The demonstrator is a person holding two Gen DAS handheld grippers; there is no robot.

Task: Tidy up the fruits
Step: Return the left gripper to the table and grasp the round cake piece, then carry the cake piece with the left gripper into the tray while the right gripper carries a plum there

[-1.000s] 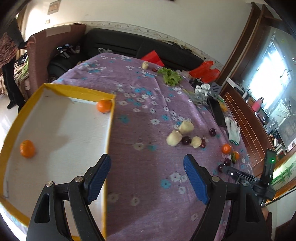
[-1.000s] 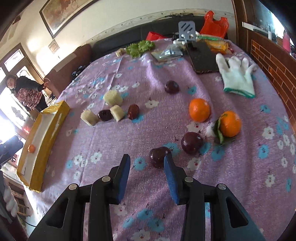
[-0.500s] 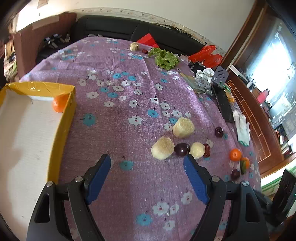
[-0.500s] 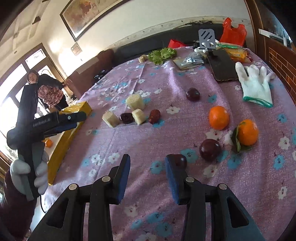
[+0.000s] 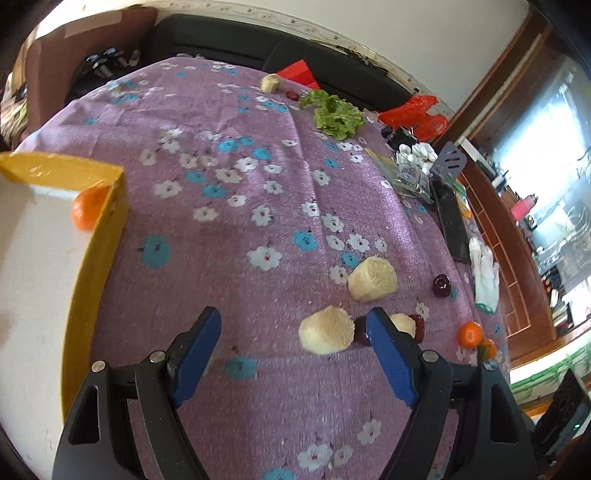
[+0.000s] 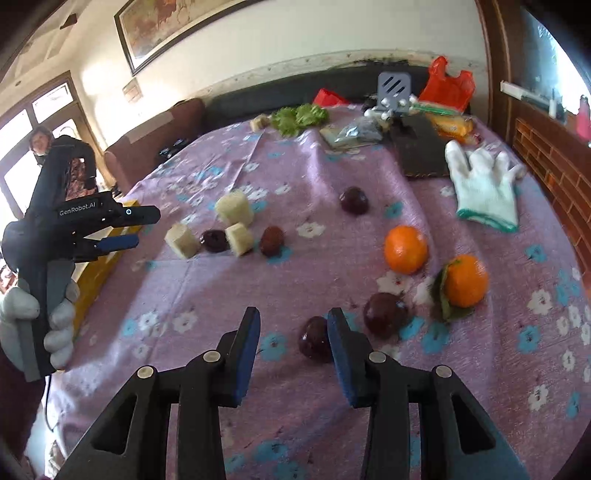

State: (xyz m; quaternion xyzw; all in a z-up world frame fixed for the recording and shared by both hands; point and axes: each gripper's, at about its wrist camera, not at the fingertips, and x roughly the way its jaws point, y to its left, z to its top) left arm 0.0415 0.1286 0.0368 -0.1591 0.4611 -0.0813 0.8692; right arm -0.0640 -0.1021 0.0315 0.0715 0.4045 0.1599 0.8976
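L gripper [image 5: 293,332] spread, empty, bottom center, pale chunk [image 5: 325,331] btwn tips. R gripper [image 6: 293,332] spread, plum [image 6: 314,338] just inside right finger. Oranges [image 6: 405,249] mid-right; tray [image 5: 107,236] left.

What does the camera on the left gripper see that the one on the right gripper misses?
Only the left wrist view looks into the yellow tray, where an orange sits in the corner.

Only the right wrist view shows the left gripper from outside, gripped by a gloved hand, plus two dark plums close to the open right gripper and a framed painting on the wall.

Both show the purple flowered tablecloth, the pale cut chunks, two loose oranges, the lettuce and the white glove.
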